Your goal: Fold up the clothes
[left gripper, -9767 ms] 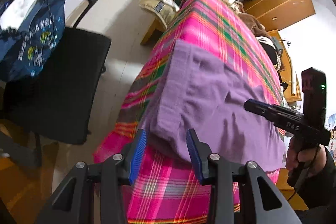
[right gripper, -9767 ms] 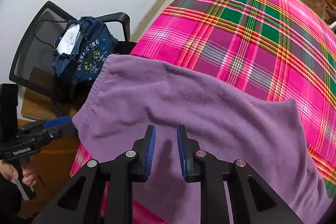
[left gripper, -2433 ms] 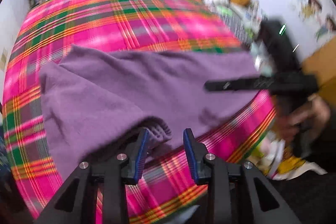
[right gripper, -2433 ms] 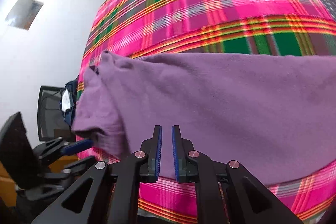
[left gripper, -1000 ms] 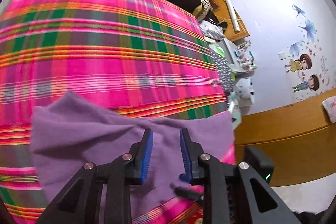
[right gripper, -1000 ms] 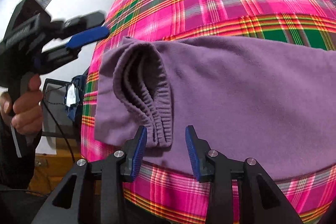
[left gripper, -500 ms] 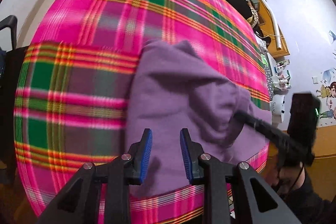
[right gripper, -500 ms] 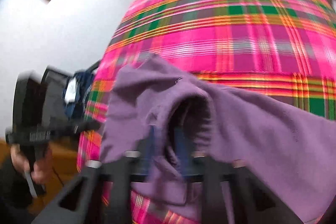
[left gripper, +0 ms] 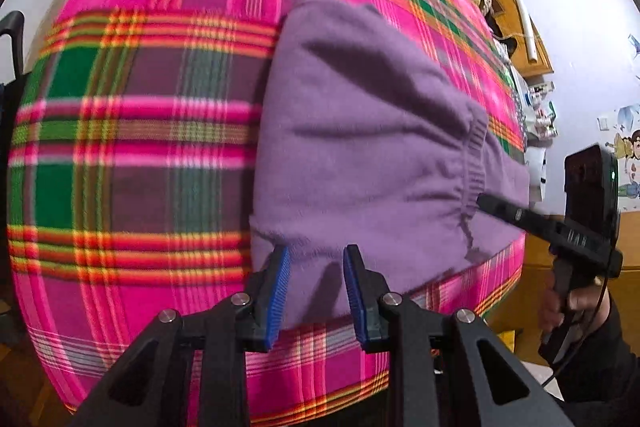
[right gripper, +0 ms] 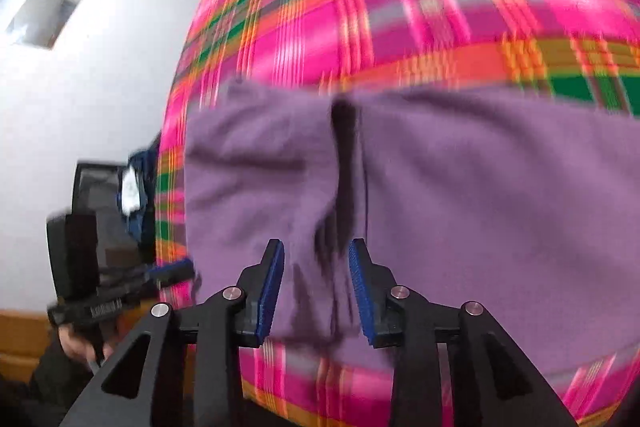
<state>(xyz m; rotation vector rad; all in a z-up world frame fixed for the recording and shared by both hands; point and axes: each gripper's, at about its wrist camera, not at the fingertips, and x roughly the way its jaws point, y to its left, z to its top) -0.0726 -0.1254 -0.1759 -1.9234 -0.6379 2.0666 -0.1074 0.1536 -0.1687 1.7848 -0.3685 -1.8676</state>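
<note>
While folded, purple garment (left gripper: 360, 131) lies crosswise on plaid blanket (left gripper: 140, 147).

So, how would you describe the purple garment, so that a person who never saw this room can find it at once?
Look for the large surface covered by a pink, green and orange plaid blanket. Near its front edge lies the purple garment, a soft fleecy piece folded over itself, with a ribbed elastic band showing on one side. It is the only plain, single-coloured cloth on that blanket.
</note>
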